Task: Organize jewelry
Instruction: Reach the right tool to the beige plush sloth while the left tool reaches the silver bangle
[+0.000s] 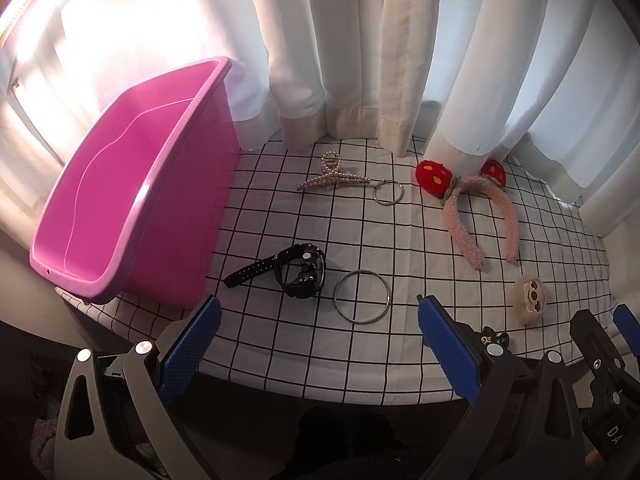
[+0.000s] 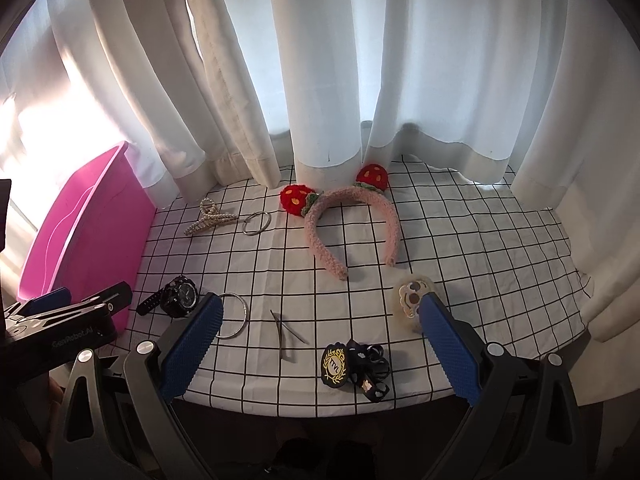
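**Nothing picked yet; watch nearest the bin**

The watch (image 1: 301,271) lay on its side near the table's left front, just right of the pink bin (image 1: 120,184). Its strap ran leftward toward the bin, so its long axis went roughly left to right. A large ring (image 1: 362,297) sat just to its right; a pearl claw clip (image 1: 332,176) and a small ring (image 1: 388,193) lay farther back, touching or nearly so. The headband (image 2: 352,228) stood far right, its open ends pointing toward me. A plush clip (image 2: 412,300), a dark bow clip (image 2: 356,364) and a hairpin (image 2: 286,332) lay near the front.

I held both tools at the near edge. The left gripper (image 1: 316,344) was released wide and carried nothing; the right gripper (image 2: 320,344) was likewise spread and unloaded.

I judged this the start: the bin looked bare inside. The next move probably called for lowering the left jaws across the watch's body, crosswise to the strap.
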### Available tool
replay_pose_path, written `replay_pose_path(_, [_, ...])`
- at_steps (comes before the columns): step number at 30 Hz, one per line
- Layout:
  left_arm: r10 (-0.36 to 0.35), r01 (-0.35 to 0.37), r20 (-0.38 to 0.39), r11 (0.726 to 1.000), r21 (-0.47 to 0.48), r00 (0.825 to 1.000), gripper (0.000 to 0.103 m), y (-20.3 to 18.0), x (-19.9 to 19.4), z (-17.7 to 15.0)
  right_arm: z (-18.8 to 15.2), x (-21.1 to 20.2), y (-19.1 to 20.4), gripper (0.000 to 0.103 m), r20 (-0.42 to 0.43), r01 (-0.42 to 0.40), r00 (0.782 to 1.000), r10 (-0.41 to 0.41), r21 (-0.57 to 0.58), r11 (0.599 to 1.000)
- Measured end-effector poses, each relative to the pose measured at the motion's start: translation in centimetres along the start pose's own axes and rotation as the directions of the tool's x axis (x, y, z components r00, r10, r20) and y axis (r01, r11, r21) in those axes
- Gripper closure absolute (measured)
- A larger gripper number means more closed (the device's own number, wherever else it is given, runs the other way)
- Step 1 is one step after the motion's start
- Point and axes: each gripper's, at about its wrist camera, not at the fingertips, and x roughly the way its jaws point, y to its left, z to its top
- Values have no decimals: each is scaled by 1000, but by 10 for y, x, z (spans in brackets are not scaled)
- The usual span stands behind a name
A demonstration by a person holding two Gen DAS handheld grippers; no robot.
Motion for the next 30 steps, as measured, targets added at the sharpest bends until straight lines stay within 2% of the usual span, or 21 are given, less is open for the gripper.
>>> replay_pose_path(7, [-52,52,-44,999,12,998,6,-18,32,-14,-20,17,-34,9,-48,21,999,-20,11,1000])
replay_pose_path(12, [-41,44,-83,998,32,996,6,-29,61,-30,-36,41,-68,9,-114,30,993,-25,50,998])
replay_pose_path(17, [-47,54,-112,997,58,993,6,-46,85,-43,-41,72,-92,9,-160,70,985,-65,23,997])
replay_pose_path(21, [-64,74,-128,995,70,990,6,-64,102,-49,-39,101,-108,9,-199,65,978,-63,5,998])
replay_pose_path(28, [-122,127,-184,992,15,975,6,-90,136,-54,-34,139,-124,9,-223,41,974,-44,-19,999])
replay_pose_path(30, [-118,120,-172,993,0,978,6,-92,141,-54,-32,149,-127,9,-226,32,973,-36,-21,999])
